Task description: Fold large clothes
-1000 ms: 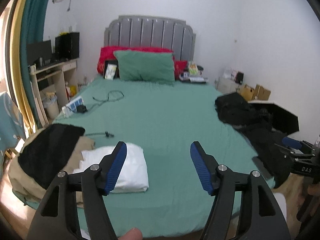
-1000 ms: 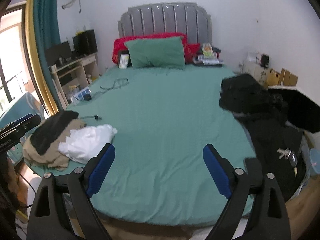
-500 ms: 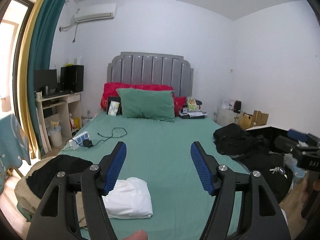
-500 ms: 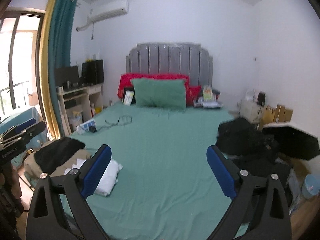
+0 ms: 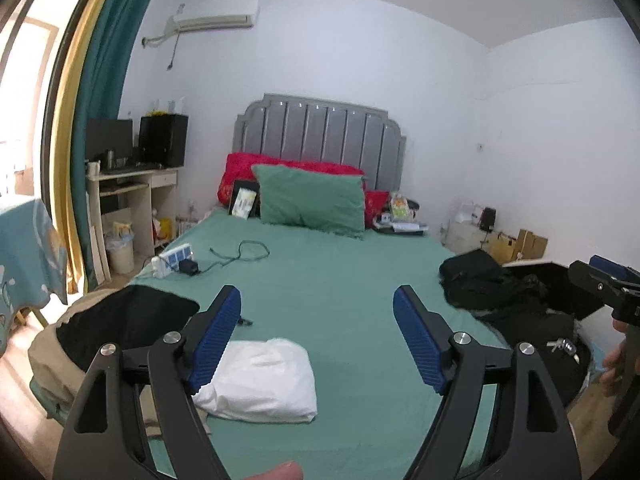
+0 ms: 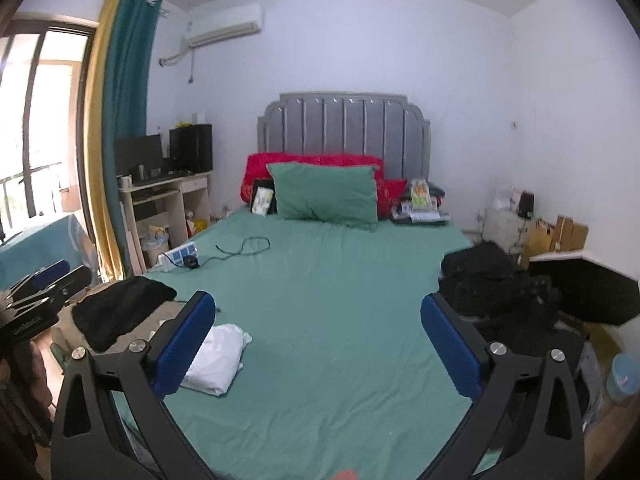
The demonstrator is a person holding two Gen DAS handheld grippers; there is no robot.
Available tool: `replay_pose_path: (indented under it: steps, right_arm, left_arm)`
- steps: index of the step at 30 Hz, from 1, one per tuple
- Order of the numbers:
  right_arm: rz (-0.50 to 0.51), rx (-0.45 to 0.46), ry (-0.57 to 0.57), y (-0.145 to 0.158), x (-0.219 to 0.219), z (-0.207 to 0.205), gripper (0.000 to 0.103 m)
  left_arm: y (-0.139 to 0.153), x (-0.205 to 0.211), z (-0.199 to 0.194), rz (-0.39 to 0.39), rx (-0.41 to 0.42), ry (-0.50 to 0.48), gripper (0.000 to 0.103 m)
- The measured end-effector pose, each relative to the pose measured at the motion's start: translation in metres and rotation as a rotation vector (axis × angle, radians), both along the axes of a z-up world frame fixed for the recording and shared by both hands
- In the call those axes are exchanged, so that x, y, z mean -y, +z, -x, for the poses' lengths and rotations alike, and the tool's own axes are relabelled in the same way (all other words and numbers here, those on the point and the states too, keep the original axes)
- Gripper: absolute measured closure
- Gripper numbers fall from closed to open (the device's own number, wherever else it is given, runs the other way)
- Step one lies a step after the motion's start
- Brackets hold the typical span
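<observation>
Green sheets cover the bed (image 5: 340, 300), which fills most of the room up to a grey headboard (image 5: 320, 132). Both tongs hover over its near edge with nothing between them: the left tongs (image 5: 317, 344) are spreading wider, and so are the right tongs (image 6: 318, 350). A folded white garment (image 5: 264, 380) lies near the left corner beside a black and tan pile (image 5: 100, 328); dark clothes (image 6: 492, 284) are heaped at the right edge.

Soft daylight enters from the left; fisheye edges bend, corners black.
</observation>
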State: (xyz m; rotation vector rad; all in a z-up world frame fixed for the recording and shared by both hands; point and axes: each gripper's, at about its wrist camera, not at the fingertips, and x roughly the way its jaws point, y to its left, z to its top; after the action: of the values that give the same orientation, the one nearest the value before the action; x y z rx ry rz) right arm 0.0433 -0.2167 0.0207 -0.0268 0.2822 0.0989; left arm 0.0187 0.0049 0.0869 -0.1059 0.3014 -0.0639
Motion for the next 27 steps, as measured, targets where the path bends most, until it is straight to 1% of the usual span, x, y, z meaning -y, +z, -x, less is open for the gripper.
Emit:
replay_pose_path:
  steps: [5,14,18,27]
  right_arm:
    - [-0.011,-0.048,0.009,-0.013,0.001,-0.012,0.001]
    - [-0.024,-0.091,0.055,-0.029,-0.011,-0.027,0.001]
    - [-0.02,-0.098,0.062,-0.033,-0.014,-0.03,0.001]
    - [-0.006,-0.113,0.056,-0.034,-0.015,-0.032,0.001]
  left_arm:
    - [-0.011,-0.005,-0.006,-0.001,-0.038,0.02,0.022]
    - [-0.016,-0.008,-0.004,-0.014,-0.045,0.024,0.022]
    - [-0.018,-0.006,-0.005,-0.011,-0.054,0.021,0.022]
    - [-0.024,-0.019,-0.009,-0.008,-0.064,0.008,0.022]
